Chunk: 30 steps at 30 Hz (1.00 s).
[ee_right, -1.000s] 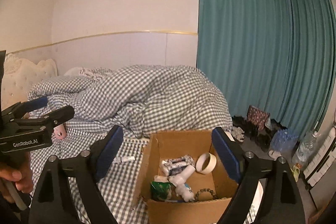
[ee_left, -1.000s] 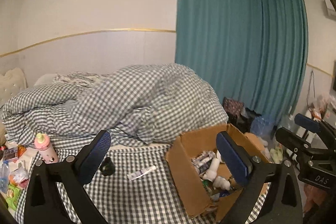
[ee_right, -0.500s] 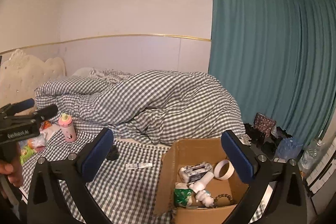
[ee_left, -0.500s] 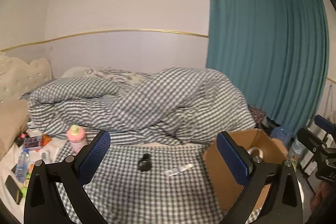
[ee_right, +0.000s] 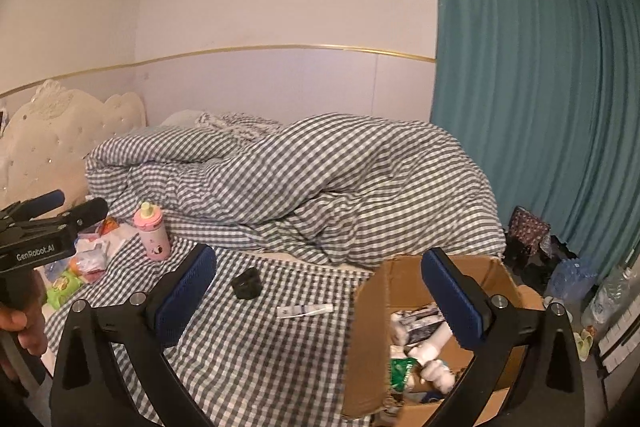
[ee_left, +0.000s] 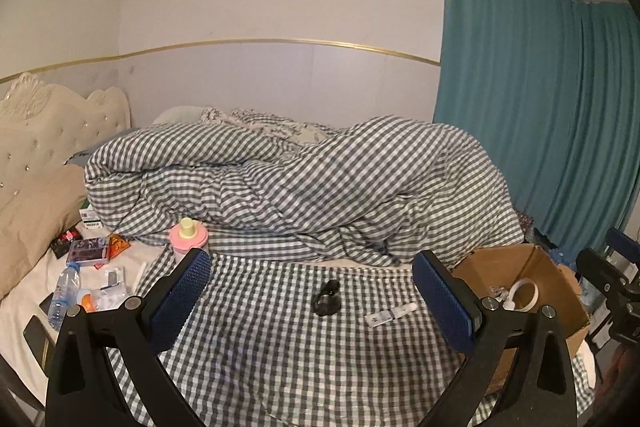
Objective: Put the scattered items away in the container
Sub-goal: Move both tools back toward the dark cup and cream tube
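A brown cardboard box (ee_right: 372,291) sits at the right end of the bed and holds several items; it also shows in the left wrist view (ee_left: 556,279). On the checked sheet lie a small black object (ee_left: 327,303) (ee_right: 246,283) and a white tube (ee_left: 390,315) (ee_right: 305,311). A pink bottle (ee_left: 188,237) (ee_right: 152,235) stands further left. My left gripper (ee_left: 312,303) is open and empty above the sheet, short of the black object. My right gripper (ee_right: 318,301) is open and empty, over the box's left edge.
A heaped checked duvet (ee_left: 304,183) fills the back of the bed. Snack packs, a water bottle (ee_left: 62,295) and small boxes lie at the left by the headboard (ee_left: 44,131). Teal curtains (ee_left: 540,107) hang at the right, with bags on the floor below.
Both grippers have swung left, away from the box. The black object, tube and pink bottle have moved toward the middle of both views. Both stay open and empty.
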Available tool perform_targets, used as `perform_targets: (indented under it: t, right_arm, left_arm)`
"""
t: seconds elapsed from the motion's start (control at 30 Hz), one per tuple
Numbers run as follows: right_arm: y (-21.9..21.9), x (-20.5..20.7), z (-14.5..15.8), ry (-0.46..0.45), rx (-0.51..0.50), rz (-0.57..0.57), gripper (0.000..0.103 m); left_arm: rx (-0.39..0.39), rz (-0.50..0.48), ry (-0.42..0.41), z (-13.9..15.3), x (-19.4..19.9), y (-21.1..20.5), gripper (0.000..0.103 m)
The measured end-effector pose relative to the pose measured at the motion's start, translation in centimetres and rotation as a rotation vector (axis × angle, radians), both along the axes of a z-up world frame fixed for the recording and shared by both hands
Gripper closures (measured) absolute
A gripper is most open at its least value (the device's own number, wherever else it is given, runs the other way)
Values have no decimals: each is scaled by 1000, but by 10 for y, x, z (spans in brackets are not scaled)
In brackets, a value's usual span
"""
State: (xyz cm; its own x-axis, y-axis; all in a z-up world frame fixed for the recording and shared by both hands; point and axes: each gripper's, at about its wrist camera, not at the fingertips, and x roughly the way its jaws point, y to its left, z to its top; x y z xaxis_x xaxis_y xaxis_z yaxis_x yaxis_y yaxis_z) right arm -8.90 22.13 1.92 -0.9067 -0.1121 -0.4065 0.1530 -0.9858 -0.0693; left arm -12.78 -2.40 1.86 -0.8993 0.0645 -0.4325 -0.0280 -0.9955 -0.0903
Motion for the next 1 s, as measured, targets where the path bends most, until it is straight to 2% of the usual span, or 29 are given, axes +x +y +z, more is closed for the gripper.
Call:
perform_targets:
  t: [0.33,1.0]
  right_arm:
    - [-11,-33,-28,-74,-5,19,0]
    - [-26,-115,-115,-294,-32,37,0]
  left_arm:
    - [2,7,-46,-24,-24,-8,0]
    - [4,-14,-179,-97,-99,-2,0]
